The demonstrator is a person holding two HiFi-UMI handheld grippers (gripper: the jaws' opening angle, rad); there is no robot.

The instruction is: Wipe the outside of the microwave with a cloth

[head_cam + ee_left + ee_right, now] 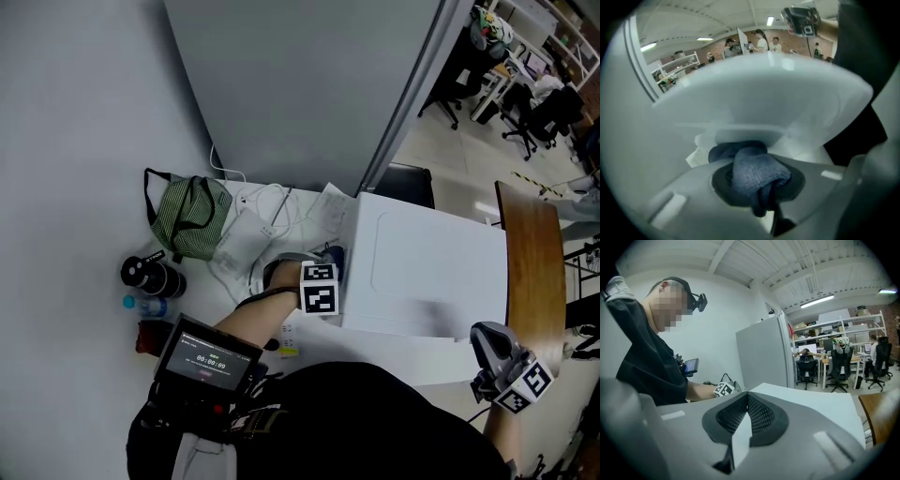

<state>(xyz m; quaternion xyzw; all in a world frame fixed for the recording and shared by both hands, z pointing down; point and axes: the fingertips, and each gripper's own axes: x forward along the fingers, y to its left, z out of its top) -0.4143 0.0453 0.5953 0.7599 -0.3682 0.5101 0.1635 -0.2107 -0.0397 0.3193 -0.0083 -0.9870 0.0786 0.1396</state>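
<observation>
Left claw clamped on blue cloth at white microwave side, right claw — pads together, empty

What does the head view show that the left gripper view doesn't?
Only the head view: a green striped bag and a black bottle on the table left of the person's arm. Only the left gripper view: the blue cloth bunched and pinched in the left gripper. Both: the white microwave.
</observation>
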